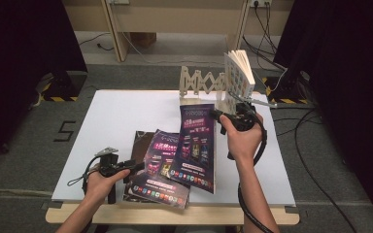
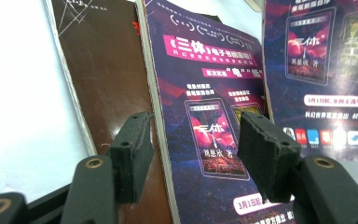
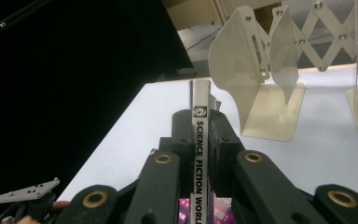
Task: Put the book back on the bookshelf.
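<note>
My right gripper (image 1: 232, 116) holds a magazine (image 1: 238, 77) upright by its spine, in front of the right end of a cream folding book rack (image 1: 201, 82). In the right gripper view the jaws (image 3: 200, 116) are shut on the spine (image 3: 200, 95), which reads "Science Fiction World", and the rack's dividers (image 3: 256, 84) stand just beyond. On the white board lie a brown book (image 1: 141, 143) and two overlapping purple magazines (image 1: 160, 174) (image 1: 196, 145). My left gripper (image 1: 131, 167) is open at their left edge. Its jaws (image 2: 196, 126) straddle the lower purple magazine (image 2: 205, 93) beside the brown book (image 2: 102, 70).
The white board (image 1: 116, 116) lies on a wooden table whose front edge (image 1: 175, 213) is near me. Bare board stretches left of the books. Black curtains flank both sides, and cables (image 1: 301, 145) trail over the floor at the right.
</note>
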Motion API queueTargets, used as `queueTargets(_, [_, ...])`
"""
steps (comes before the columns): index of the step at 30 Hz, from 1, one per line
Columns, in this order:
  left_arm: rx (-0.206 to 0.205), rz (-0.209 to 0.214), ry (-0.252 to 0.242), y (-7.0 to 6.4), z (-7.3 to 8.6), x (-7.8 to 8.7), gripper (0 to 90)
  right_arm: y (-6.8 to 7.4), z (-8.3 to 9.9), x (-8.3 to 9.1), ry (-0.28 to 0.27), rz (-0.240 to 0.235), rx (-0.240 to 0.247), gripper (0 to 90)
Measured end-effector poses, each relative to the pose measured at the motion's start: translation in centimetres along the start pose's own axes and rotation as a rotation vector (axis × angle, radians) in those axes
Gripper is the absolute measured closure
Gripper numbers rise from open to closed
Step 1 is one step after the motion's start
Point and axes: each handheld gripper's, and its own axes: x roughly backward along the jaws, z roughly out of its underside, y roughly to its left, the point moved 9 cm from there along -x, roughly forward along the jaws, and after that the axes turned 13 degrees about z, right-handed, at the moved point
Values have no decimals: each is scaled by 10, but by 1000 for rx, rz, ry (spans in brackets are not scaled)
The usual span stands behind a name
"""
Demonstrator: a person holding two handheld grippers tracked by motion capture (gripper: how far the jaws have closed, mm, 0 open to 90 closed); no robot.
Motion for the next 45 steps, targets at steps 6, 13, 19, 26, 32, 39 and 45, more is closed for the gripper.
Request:
queueTargets(6, [0,1,-4,0,-1,0,440,0,-9,5,-26,8,0,834])
queueTargets(13, [-3,6,-5,-1,-2,-1,440,-1,-20,12,-63,46,24,833])
queueTargets(19, [-4,3,-5,0,-2,0,440,-3,-27,15,-90,67,35,834])
queueTargets(26, [-4,0,-5,0,-3,0,440,-4,-36,20,-121,93,49,834])
queueTargets(32, [-4,-1,-4,1,-3,0,440,-5,-44,24,-157,116,59,834])
queueTargets(39, [-3,-1,0,2,-2,-1,440,-8,-52,27,-183,137,63,833])
queueTargets(45, [-3,-2,1,2,-2,-1,440,-7,-59,29,-211,159,64,834])
